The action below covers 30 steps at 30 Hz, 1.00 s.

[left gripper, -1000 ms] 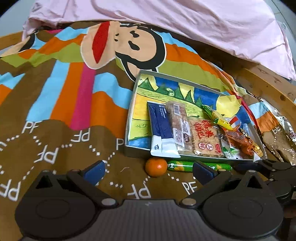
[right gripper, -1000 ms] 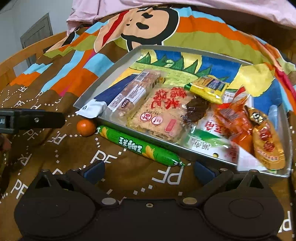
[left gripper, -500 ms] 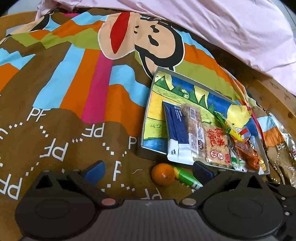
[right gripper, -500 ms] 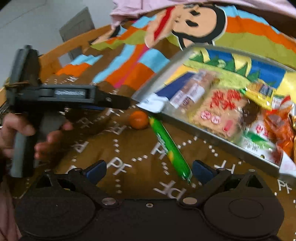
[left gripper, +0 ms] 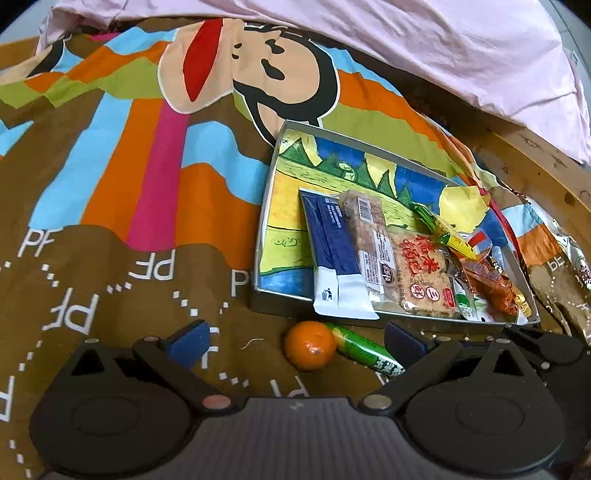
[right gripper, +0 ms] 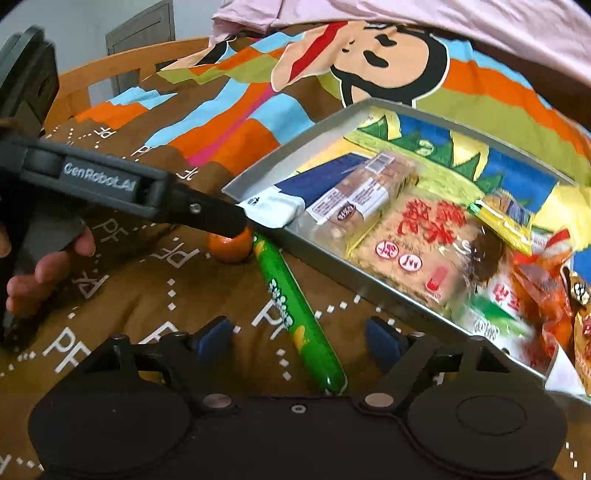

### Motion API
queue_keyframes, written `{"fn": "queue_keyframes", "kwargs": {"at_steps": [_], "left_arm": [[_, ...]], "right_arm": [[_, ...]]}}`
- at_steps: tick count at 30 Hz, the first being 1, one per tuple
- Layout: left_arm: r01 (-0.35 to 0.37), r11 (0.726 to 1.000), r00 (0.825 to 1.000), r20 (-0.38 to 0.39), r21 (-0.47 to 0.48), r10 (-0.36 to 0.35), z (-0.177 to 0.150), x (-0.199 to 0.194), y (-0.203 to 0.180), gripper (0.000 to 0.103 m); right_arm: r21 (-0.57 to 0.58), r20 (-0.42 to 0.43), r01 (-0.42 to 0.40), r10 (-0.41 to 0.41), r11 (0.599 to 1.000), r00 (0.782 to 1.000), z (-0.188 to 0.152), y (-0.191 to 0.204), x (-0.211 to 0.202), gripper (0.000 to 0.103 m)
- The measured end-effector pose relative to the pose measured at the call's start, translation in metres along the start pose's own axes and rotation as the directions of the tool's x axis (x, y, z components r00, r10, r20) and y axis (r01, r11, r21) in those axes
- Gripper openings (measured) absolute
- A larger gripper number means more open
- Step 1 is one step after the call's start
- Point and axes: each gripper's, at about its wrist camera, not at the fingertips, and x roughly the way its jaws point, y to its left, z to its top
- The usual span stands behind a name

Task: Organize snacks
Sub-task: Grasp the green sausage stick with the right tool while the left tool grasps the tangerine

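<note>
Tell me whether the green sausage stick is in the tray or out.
Out. The green sausage stick lies on the blanket beside the tray, outside its near wall, next to the orange.

Bed with striped cartoon-monkey blanket (left gripper: 155, 177), brown part printed "PF"; pink duvet (left gripper: 424, 48) bunched at far end; wooden bed frame (left gripper: 535, 173) along the edge; grey wall (right gripper: 85, 18) and grey door (right gripper: 140, 26) behind
</note>
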Motion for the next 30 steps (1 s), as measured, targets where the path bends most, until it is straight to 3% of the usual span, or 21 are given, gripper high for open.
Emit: {"fn": "queue_keyframes", "kwargs": {"at_steps": [4,8,12,17,24,30], "left_arm": [[-0.003,1.0,1.0,0.002,0.002,0.003,0.001,0.003,-0.001,0.102],[-0.019,0.999,1.0,0.002,0.029,0.019,0.0,0.004,-0.004,0.102],[-0.033,0.998,0.999,0.007,0.045,0.032,-0.001,0.001,-0.007,0.102],[-0.038,0.996,0.999,-0.003,0.084,0.039,-0.005,0.003,-0.012,0.102],[-0.057,0.98,0.998,0.018,0.19,0.054,-0.01,0.005,-0.022,0.1],[-0.047,0.977,0.999,0.035,0.207,0.041,-0.011,0.008,-0.025,0.081]], "right_arm": [[-0.003,-0.007,0.017,-0.017,1.0,1.0,-0.001,0.005,0.005,0.058],[0.021,-0.047,0.066,-0.065,0.998,0.997,0.0,0.009,0.003,0.03],[0.048,-0.13,0.142,-0.135,0.989,0.982,-0.001,0.013,-0.015,0.027],[0.156,-0.195,0.194,-0.163,0.968,0.967,-0.012,0.002,-0.041,0.027],[0.17,-0.196,0.211,-0.176,0.963,0.965,-0.015,-0.002,-0.039,0.027],[0.134,-0.166,0.203,-0.18,0.97,0.969,-0.012,-0.002,-0.031,0.029]]}}
